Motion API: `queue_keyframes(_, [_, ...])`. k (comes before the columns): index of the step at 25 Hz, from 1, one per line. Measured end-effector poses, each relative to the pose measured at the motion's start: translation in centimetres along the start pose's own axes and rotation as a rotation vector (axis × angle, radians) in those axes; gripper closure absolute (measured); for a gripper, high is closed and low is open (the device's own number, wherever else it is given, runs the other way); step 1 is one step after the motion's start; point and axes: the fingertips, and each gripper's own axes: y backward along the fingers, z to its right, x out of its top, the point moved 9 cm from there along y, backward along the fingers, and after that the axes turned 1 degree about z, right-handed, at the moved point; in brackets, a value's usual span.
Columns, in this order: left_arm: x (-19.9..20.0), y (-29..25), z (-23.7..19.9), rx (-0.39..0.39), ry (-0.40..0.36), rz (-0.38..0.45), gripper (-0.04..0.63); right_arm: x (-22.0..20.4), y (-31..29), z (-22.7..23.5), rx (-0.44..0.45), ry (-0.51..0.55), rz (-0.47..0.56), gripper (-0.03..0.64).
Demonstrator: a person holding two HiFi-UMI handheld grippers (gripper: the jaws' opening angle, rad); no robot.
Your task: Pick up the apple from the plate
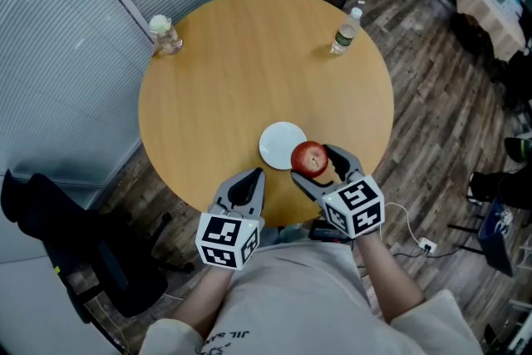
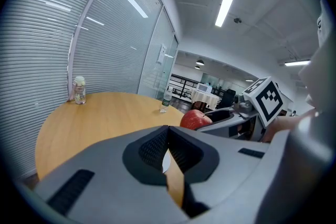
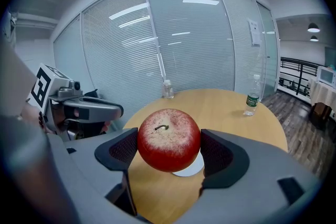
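Note:
A red apple (image 1: 310,158) is held between the jaws of my right gripper (image 1: 319,163), lifted above the round wooden table (image 1: 208,79). In the right gripper view the apple (image 3: 168,139) sits stem up, pinched from both sides, with the white plate (image 3: 189,168) below and behind it. The plate (image 1: 281,144) lies bare just left of the apple near the table's front edge. My left gripper (image 1: 252,176) hovers at the table's front rim, jaws pressed together with nothing in them; from its view the apple (image 2: 195,119) shows to the right.
A small glass jar (image 1: 165,34) stands at the table's far left edge and a water bottle (image 1: 347,29) at the far right edge. A black chair (image 1: 75,245) stands left of me. Wood floor surrounds the table, with glass walls and blinds behind.

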Motion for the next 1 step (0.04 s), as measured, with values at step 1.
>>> queue_keyframes(1, [-0.02, 0.05, 0.04, 0.001, 0.001, -0.001, 0.592, -0.01, 0.05, -0.05, 0.002, -0.001, -0.001, 0.233])
